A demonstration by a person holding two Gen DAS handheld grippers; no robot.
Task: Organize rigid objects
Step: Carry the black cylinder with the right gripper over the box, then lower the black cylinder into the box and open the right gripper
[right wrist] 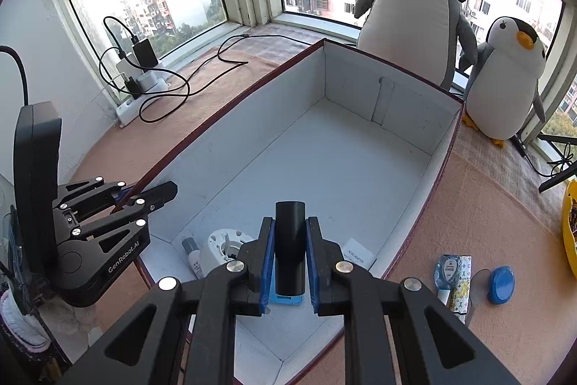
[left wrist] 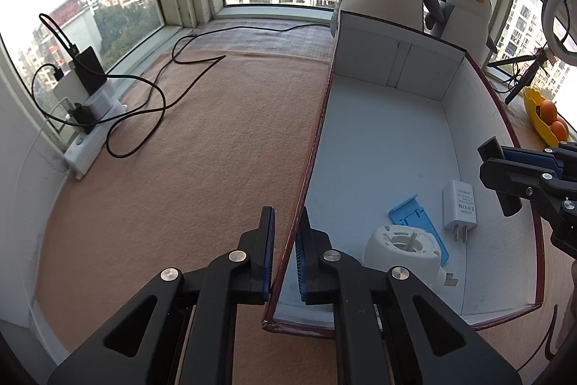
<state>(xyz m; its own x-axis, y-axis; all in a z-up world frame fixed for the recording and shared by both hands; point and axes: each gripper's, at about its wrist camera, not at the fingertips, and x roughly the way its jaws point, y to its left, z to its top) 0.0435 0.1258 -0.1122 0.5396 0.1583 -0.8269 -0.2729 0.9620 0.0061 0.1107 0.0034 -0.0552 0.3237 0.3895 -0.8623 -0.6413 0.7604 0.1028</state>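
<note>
Right wrist: two penguins point(right wrist: 407, 9); right gripper point(right wrist: 288, 262) jaws clamp one black cylinder point(right wrist: 289, 240).

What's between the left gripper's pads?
The box's side wall, clamped by the left gripper; clearest in the left wrist view.

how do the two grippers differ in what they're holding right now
The left gripper is clamped on the box wall, one finger inside and one outside. The right gripper is shut on a black cylinder, held over the box's inside. Both point steeply downward.
</note>
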